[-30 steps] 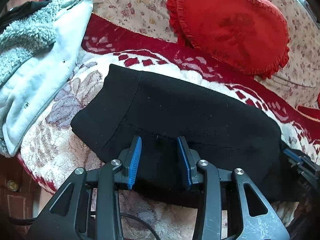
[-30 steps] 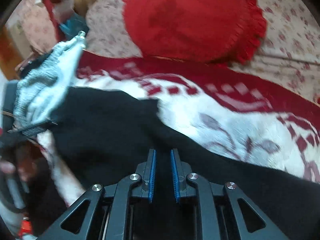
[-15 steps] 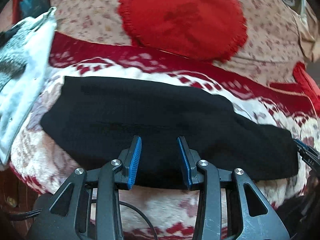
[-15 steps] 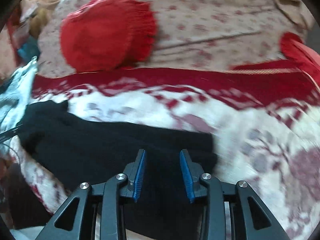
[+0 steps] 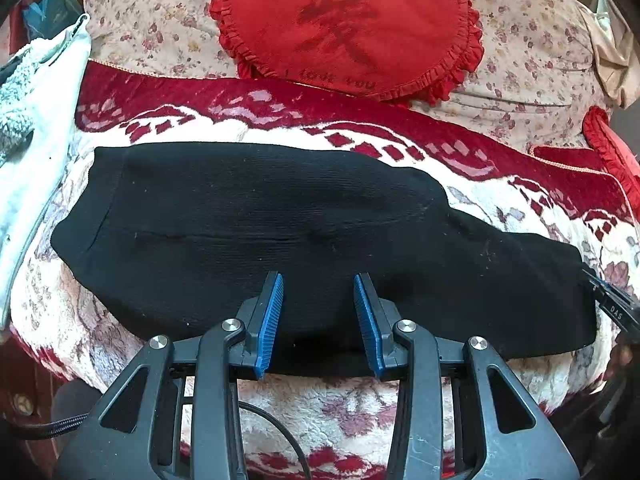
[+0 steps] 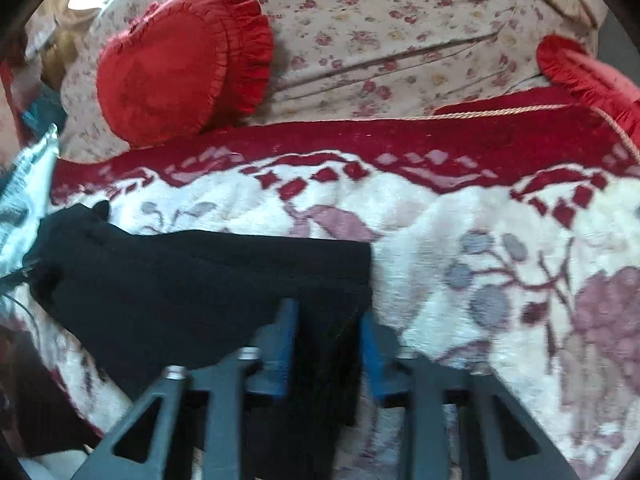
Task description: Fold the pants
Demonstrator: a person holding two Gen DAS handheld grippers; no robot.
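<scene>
The black pants (image 5: pixel 280 224) lie folded lengthwise in a long band across the red and white blanket (image 5: pixel 360 408). My left gripper (image 5: pixel 318 284) is open and empty, its blue pads over the near edge of the pants' middle. In the right wrist view, the pants (image 6: pixel 192 280) end at a straight right edge. My right gripper (image 6: pixel 328 312) is open, its jaws either side of the near right corner of the pants. Its tip (image 5: pixel 612 304) shows at the pants' right end in the left wrist view.
A red heart cushion (image 5: pixel 348 28) leans on the floral backrest (image 5: pixel 540 80) behind the blanket. A second red cushion (image 6: pixel 588 76) sits at the right. A white fleece garment (image 5: pixel 36 128) lies at the left end beside the pants.
My right gripper opened and let go of the pants, then drew back to their right end. My left gripper stayed open and pulled back, so the whole pants show.
</scene>
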